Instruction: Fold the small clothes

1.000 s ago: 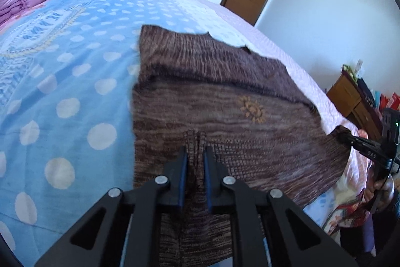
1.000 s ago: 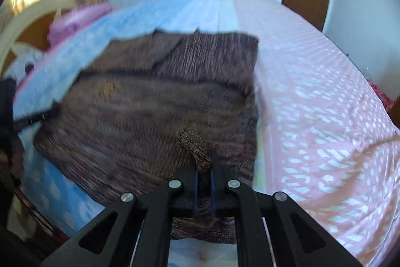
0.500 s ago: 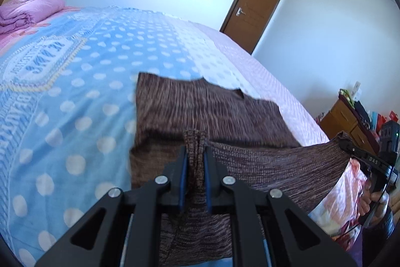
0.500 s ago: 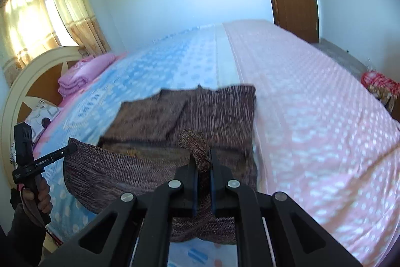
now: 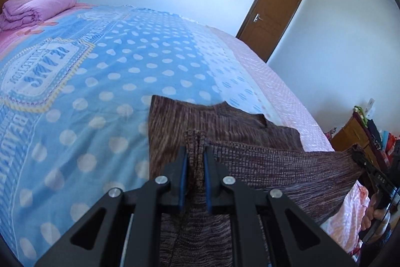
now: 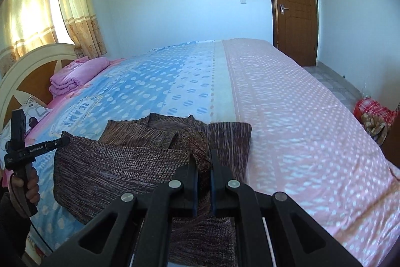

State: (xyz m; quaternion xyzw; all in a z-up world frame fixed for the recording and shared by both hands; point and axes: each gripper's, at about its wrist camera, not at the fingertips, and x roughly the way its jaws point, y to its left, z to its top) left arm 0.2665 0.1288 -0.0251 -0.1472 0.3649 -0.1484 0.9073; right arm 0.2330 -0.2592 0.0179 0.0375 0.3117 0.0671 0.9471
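A brown knitted sweater point(image 5: 262, 164) lies at the near edge of the bed, its lower part lifted off the bed. My left gripper point(image 5: 195, 154) is shut on one bottom corner of the hem. My right gripper point(image 6: 203, 157) is shut on the other bottom corner of the sweater point(image 6: 120, 162). The hem hangs stretched between the two grippers above the flat upper part with the folded sleeves. The right gripper also shows at the right edge of the left wrist view point(image 5: 357, 157), and the left gripper at the left of the right wrist view point(image 6: 65, 140).
The bed has a blue polka-dot sheet point(image 5: 100, 81) and a pink dotted sheet point(image 6: 300, 116). A folded pink blanket point(image 6: 75, 76) lies by the headboard point(image 6: 27, 69). A wooden door point(image 6: 295, 4) is behind. A wooden cabinet point(image 5: 355, 134) stands beside the bed.
Both grippers have lifted the sweater's bottom hem up off the bed and carried it toward the collar; the sun emblem is now covered by the raised fabric.
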